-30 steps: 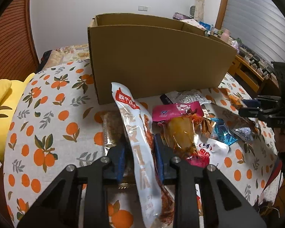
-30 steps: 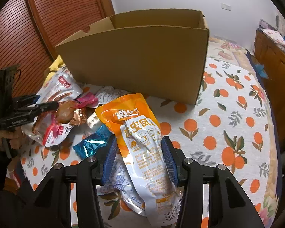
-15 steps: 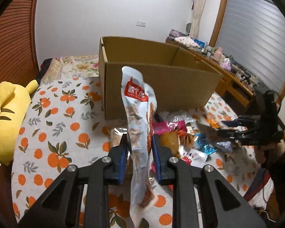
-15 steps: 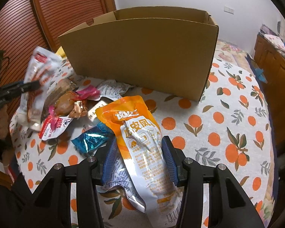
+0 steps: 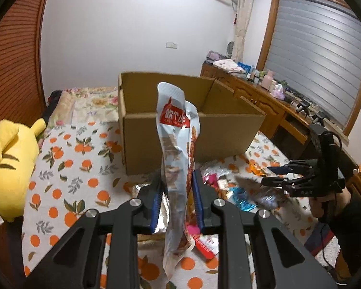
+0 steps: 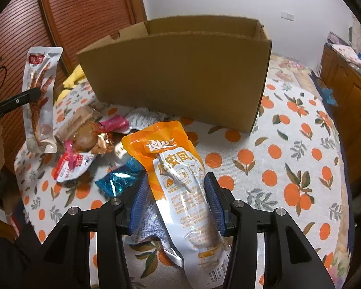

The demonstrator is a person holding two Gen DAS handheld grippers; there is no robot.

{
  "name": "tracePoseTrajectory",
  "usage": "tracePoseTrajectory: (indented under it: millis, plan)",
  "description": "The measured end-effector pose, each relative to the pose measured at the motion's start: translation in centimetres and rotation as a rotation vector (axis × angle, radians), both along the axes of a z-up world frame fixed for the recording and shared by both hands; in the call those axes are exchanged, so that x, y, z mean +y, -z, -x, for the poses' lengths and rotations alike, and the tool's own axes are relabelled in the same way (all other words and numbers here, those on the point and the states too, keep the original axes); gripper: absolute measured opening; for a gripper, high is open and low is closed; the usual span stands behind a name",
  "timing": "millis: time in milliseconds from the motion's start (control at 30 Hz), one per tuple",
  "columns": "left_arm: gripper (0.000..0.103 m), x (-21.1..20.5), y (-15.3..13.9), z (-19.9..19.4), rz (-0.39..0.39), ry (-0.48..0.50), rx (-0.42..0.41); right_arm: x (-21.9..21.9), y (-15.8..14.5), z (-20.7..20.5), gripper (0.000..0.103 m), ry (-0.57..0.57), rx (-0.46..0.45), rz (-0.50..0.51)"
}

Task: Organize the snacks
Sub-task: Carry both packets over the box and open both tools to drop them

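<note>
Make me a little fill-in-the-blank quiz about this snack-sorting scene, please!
1. The left hand-held gripper holds a long white snack packet lifted in front of the open ____ box.
2. The bedspread is printed with ____ fruit.
3. The packet between the right hand-held gripper pads has a top coloured ____.
4. The plush toy by the wooden wall is coloured ____.

Missing words: cardboard; orange; orange; yellow
</note>
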State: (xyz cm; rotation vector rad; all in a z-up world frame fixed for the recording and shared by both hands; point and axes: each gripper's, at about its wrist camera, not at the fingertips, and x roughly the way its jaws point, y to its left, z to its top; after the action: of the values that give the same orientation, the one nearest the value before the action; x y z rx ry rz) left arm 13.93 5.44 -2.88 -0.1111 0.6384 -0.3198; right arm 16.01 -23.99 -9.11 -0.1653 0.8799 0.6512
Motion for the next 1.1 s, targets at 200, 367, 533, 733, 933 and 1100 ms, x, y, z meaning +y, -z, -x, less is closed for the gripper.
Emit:
tracePoseTrajectory:
  millis: [200, 367, 533, 733, 933, 1100]
  plan:
    - [0.020, -0.9, -2.5, -0.6, -0.011, 0.019, -0.043, -0.6, -2.0, 0.2, 0.048, 0.006, -0.045, -0.068]
    - [0.020, -1.5, -3.8, -1.6, -0.020, 0.025, -0.067, -0.6, -3.7, 0.5, 0.048, 0.004, -0.084, -0.109]
    - [0.020, -2.0, -4.6, -2.9, -0.029, 0.029, -0.077, -0.7, -5.4, 0.3, 0.048, 0.002, -0.117, -0.138]
    - [0.021, -2.5, -6.3, -4.5, -0.044, 0.031, -0.101, -0.4, -8.8, -0.3, 0.048, -0.006, -0.176, -0.155]
    - [0.021, -2.6, -7.3, -6.9, -0.080, 0.017, -0.109, 1.6, -12.2, -1.8, 0.048, -0.026, -0.240, -0.146]
    - [0.021, -2.3, -7.5, -8.6, -0.076, 0.002, -0.106, 3.8, -13.4, -3.7, 0.048, -0.032, -0.257, -0.126]
